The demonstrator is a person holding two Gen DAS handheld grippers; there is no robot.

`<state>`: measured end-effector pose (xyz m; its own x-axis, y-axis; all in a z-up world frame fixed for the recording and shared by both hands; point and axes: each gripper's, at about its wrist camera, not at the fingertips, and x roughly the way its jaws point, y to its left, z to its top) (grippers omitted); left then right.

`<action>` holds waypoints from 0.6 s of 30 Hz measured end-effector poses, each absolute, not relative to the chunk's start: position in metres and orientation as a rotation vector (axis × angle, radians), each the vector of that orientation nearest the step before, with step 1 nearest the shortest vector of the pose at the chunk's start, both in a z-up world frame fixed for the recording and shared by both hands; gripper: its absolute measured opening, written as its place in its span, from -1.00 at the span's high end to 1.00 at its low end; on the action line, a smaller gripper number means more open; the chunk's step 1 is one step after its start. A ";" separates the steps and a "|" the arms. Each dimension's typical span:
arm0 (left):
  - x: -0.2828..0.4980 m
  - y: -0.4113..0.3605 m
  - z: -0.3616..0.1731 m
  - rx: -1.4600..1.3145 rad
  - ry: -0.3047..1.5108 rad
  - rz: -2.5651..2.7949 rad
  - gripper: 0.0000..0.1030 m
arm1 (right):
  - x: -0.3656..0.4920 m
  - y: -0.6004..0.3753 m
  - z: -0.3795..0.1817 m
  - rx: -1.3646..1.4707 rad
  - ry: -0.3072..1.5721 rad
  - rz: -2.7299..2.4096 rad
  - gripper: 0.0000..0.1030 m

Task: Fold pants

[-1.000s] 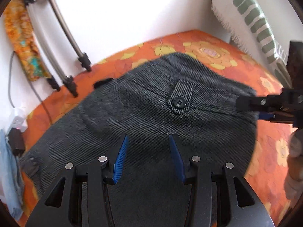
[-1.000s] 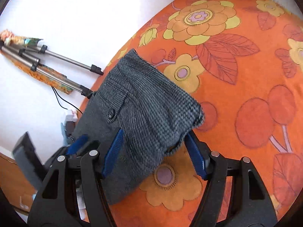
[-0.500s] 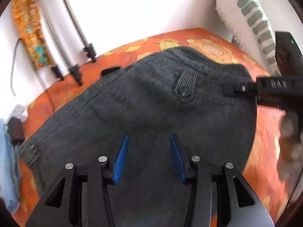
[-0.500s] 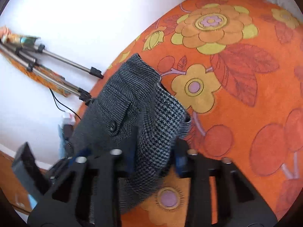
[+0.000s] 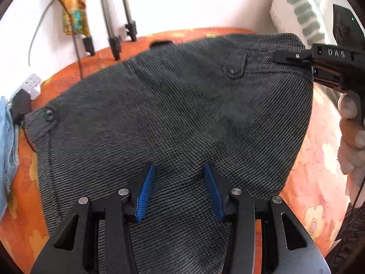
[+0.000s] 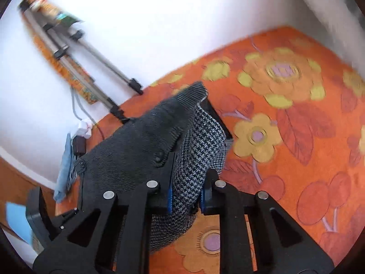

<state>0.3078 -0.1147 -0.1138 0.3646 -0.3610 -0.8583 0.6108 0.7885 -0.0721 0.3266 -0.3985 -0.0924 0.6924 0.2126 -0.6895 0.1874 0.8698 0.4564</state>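
Dark grey houndstooth pants (image 5: 182, 102) lie spread on the orange flowered bedcover (image 5: 319, 182), button pockets facing up. My left gripper (image 5: 179, 190) sits at their near part. Cloth rises between its blue pads, and creases fan out from the grip. My right gripper (image 6: 184, 196) is closing, and its pads press a bunched corner of the pants (image 6: 136, 148) held above the cover. In the left wrist view that right gripper (image 5: 281, 57) bites the far right corner, with a person's hand (image 5: 351, 125) behind it.
Tripod legs (image 5: 114, 34) lean on the white wall beyond the bed. A green-striped pillow (image 5: 301, 6) stands at the far right. A light blue cloth (image 5: 6, 148) and a black plug (image 5: 21, 105) lie at the left edge. Orange cover (image 6: 296, 114) stretches to the right of the pants.
The right gripper's jaws went from wide around the pants corner to pressed on it, then rose with the cloth. The left gripper slid sideways, its gap unchanged.
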 end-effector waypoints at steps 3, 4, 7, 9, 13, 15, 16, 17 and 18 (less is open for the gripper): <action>0.310 -0.081 -0.089 0.204 0.975 -0.604 0.15 | 0.330 -0.368 -0.068 0.399 0.777 0.051 0.68; 0.312 -0.066 -0.080 0.173 0.964 -0.586 0.15 | 0.331 -0.354 -0.060 0.344 0.767 0.066 0.69; 0.318 -0.017 -0.054 0.088 0.924 -0.516 0.15 | 0.331 -0.304 -0.040 0.183 0.737 0.132 0.69; 0.323 0.012 -0.042 0.051 0.899 -0.469 0.15 | 0.329 -0.268 -0.031 0.077 0.719 0.179 0.69; 0.322 0.078 -0.035 -0.050 0.859 -0.366 0.15 | 0.322 -0.179 -0.031 -0.168 0.712 0.297 0.71; 0.324 0.106 -0.038 -0.119 0.866 -0.334 0.15 | 0.315 -0.135 -0.042 -0.285 0.720 0.362 0.74; 0.324 0.116 -0.040 -0.125 0.870 -0.317 0.15 | 0.311 -0.120 -0.048 -0.328 0.726 0.384 0.75; 0.322 0.124 -0.042 -0.122 0.868 -0.300 0.15 | 0.308 -0.103 -0.055 -0.375 0.734 0.408 0.75; 0.323 0.131 -0.042 -0.122 0.870 -0.292 0.15 | 0.304 -0.087 -0.065 -0.422 0.746 0.431 0.76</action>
<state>0.3231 0.1308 -0.0425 0.6083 -0.3017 -0.7342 0.2028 0.9533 -0.2237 0.3039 -0.0872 -0.0649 0.6562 0.2222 -0.7212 -0.5139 0.8313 -0.2115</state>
